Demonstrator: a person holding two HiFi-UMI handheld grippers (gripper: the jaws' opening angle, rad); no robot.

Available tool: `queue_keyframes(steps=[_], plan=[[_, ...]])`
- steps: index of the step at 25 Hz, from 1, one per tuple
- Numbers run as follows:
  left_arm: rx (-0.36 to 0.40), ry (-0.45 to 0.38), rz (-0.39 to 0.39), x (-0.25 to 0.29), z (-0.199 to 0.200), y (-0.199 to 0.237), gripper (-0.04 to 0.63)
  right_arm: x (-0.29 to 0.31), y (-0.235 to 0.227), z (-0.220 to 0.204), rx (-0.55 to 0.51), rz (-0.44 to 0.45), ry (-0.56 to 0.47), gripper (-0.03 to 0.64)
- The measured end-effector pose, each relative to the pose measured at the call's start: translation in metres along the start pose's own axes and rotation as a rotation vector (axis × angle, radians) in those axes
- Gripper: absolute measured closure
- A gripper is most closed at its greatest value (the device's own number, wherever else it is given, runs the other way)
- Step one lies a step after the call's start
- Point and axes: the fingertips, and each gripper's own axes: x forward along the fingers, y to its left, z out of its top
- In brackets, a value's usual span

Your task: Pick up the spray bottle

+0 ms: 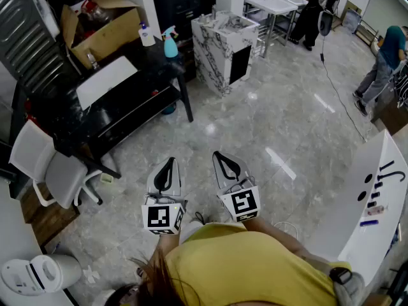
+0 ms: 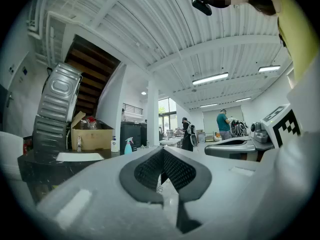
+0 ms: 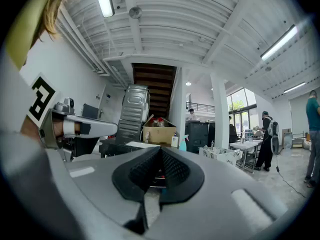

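Teal spray bottle (image 1: pixel 170 43) at table (image 1: pixel 131 101) edge; left hand-held gripper (image 1: pixel 169 162) and right hand-held gripper (image 1: pixel 218 155) closed, empty

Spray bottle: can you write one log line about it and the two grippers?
spray bottle: upright on black table, untouched | left gripper: shut, empty | right gripper: shut, empty | both far from bottle

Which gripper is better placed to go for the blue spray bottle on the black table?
Left, narrowly. The spray bottle stands on the black table almost straight ahead of the left gripper; the right gripper sits further to the side. Both are far off with jaws shut.
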Motion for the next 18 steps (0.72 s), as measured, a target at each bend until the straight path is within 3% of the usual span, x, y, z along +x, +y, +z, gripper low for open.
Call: queue_keyframes(steps=[7, 18], plan=[[0.002, -0.002, 0.009, -0.002, -0.006, -0.007, 0.591, -0.004, -0.001, -0.006, 0.015, 0.012, -0.02, 0.615], [-0.016, 0.006, 0.015, 0.033, -0.019, 0.025, 0.591, 0.039, -0.013, -0.013, 0.01, 0.015, -0.032, 0.614]])
